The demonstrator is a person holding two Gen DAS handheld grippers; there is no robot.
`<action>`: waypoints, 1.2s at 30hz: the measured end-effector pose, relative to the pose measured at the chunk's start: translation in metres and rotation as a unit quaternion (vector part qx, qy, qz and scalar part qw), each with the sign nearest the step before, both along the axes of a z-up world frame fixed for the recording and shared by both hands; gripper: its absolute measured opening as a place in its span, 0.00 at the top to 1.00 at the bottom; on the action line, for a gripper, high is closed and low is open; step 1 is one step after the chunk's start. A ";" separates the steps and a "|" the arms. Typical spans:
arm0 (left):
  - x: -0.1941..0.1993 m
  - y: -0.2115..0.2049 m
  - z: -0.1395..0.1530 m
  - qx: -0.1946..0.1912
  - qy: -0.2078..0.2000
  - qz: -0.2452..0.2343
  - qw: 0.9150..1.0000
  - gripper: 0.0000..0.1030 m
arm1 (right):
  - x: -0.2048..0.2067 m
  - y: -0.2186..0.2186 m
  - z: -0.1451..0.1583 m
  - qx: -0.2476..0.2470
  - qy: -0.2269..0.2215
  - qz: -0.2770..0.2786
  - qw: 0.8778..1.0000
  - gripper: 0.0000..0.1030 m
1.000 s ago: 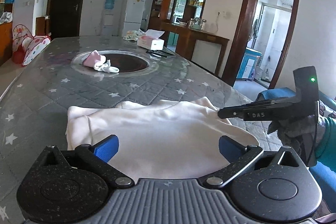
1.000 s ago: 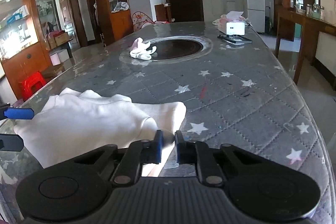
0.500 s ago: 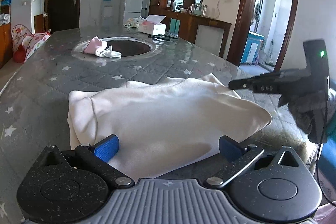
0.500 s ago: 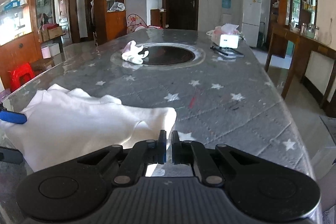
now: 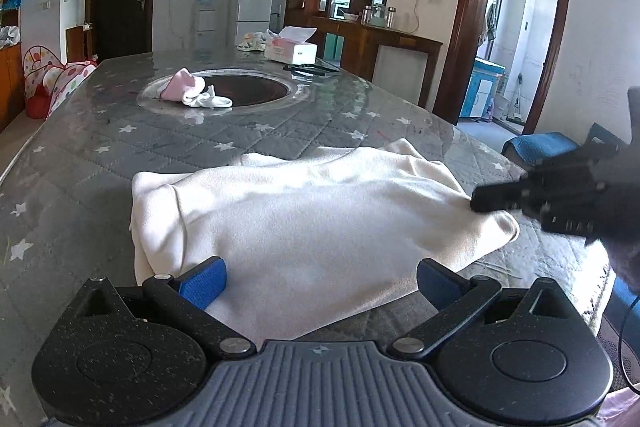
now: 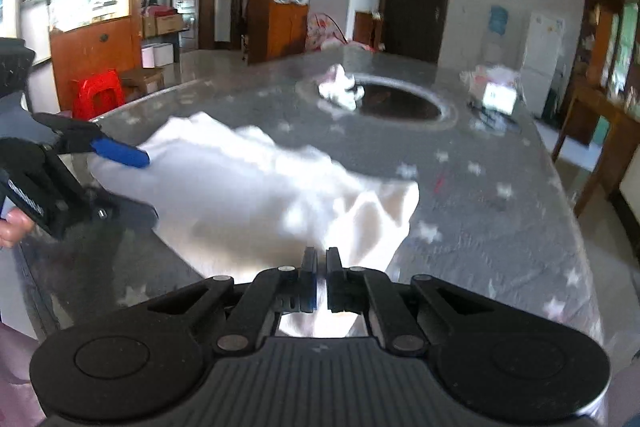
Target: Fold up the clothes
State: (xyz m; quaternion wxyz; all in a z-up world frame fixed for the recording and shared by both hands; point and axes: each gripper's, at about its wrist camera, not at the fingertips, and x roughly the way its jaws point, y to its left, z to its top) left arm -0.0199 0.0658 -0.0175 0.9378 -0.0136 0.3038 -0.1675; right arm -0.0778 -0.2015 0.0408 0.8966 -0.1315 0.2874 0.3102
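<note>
A cream white garment (image 5: 312, 219) lies on the near end of the grey star-quilted table (image 5: 100, 131). My left gripper (image 5: 318, 281) is open, its blue pads either side of the garment's near edge without gripping it. My right gripper (image 6: 320, 267) is shut on the garment's corner (image 6: 376, 223) and lifts it off the table; it shows in the left wrist view (image 5: 492, 201) at the cloth's right end. The left gripper shows in the right wrist view (image 6: 120, 163), open at the cloth's left side. The right wrist view is motion-blurred.
A small pile of pink and white clothes (image 5: 192, 95) lies by the dark round inset (image 5: 248, 93) mid-table. A tissue box (image 5: 290, 49) and a flat dark object (image 5: 310, 69) sit farther back. The table edge and a blue seat (image 5: 540, 147) are to the right.
My right gripper, still shut on the garment's corner, has swung and pulled that corner up and toward the near right edge. The left gripper stayed open and shifted slightly closer over the cloth.
</note>
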 end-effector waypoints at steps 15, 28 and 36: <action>-0.011 0.021 0.015 -0.035 0.008 0.040 0.999 0.00 | -0.001 0.010 0.004 0.007 0.002 0.016 1.000 0.94; -0.021 0.079 0.014 -0.081 0.031 0.158 0.984 0.00 | -0.016 0.078 0.024 -0.017 -0.025 0.152 0.988 0.74; -0.029 0.107 0.017 -0.069 0.032 0.203 0.976 0.00 | -0.032 0.134 0.018 -0.050 -0.034 0.231 0.971 0.64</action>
